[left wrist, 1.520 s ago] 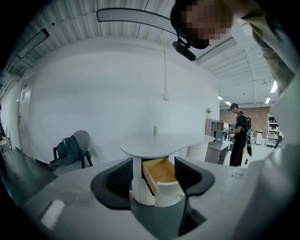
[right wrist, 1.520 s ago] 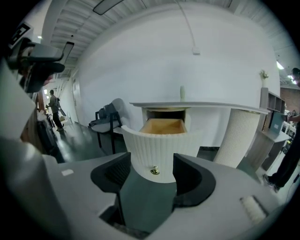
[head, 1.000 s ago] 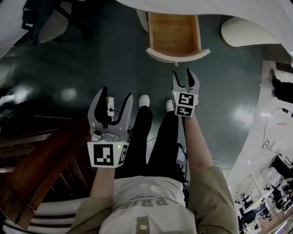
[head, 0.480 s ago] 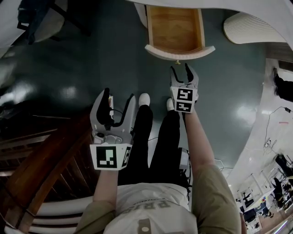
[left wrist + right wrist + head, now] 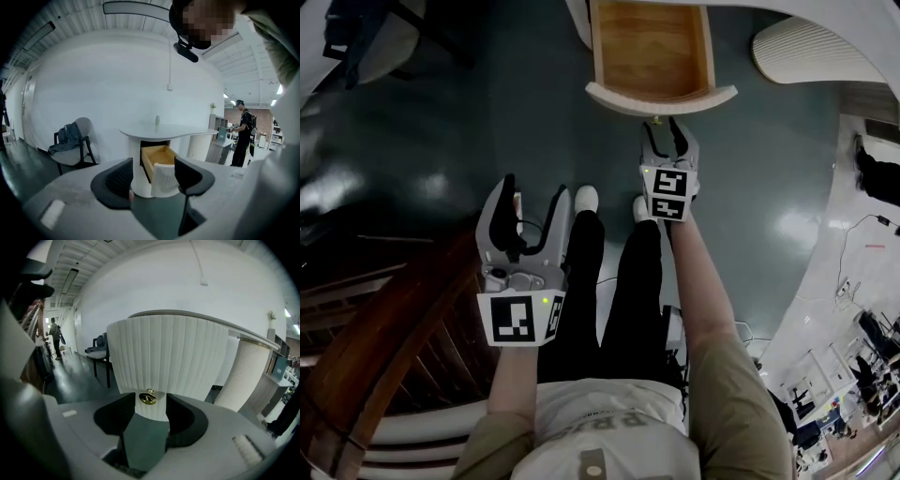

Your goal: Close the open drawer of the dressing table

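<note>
The dressing table's drawer [image 5: 652, 52] stands pulled out, its bare wooden inside showing. Its ribbed white front [image 5: 661, 97] carries a small brass knob [image 5: 148, 398]. My right gripper [image 5: 664, 133] is right at that front, with the knob level with its fingertips and between them. Its jaws are closing, and the pads [image 5: 185, 416] are still apart from the knob. My left gripper [image 5: 530, 195] hangs open and empty over the person's legs, well back from the table [image 5: 164, 131]. In the left gripper view the open drawer [image 5: 159, 157] shows between the jaws, far off.
A chair draped with clothes [image 5: 72, 140] stands left of the table. A ribbed white cabinet [image 5: 253, 380] is to its right. A dark wooden stair rail [image 5: 384, 347] runs at the lower left. A person [image 5: 243, 131] stands in the background. A small bottle [image 5: 157, 120] sits on the tabletop.
My right gripper has drawn closer to the drawer front, its tips now at the knob, and its jaws look slightly narrower. The left gripper has hardly shifted.
</note>
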Tool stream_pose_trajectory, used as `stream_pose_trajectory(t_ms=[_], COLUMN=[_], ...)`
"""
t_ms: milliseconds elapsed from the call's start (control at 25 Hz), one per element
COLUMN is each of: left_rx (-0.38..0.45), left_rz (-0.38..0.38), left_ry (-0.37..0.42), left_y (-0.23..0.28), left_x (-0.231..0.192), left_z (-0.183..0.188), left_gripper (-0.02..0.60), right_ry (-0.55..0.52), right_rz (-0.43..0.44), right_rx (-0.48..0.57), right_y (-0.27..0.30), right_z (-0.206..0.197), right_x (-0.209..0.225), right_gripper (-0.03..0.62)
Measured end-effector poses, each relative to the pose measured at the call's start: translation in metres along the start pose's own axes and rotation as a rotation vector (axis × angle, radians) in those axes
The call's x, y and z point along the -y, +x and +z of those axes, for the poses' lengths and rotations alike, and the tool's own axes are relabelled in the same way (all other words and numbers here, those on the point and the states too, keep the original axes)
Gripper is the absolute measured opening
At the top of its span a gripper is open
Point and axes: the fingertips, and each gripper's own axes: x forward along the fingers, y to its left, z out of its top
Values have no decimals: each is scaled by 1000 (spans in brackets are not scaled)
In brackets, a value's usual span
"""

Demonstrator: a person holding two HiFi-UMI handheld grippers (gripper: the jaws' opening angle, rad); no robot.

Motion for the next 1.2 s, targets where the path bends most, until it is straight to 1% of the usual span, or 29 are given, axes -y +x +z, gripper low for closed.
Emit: stream_pose_trajectory(t_ms=[160,520,640,880,1200], left_rx=[10,30,32,35,59], left_rz=[2,20,27,33,49], left_ry=[-2,19,14,15,12], left_y=[1,13,15,17,26], left_x=[3,0,-3,-7,-14], left_z=[1,1,3,5,13], left_gripper=[291,291,291,291,291], right_ry=[11,3,8,24,27], right_rz=[4,33,35,38,38], right_rx=[6,6,-13,-7,4], right_y=[-2,1,2,4,8], right_z=[0,-1,-3,-1,0], right_x=[2,-4,-4,-6,-6], right_gripper=[169,111,110,109,109])
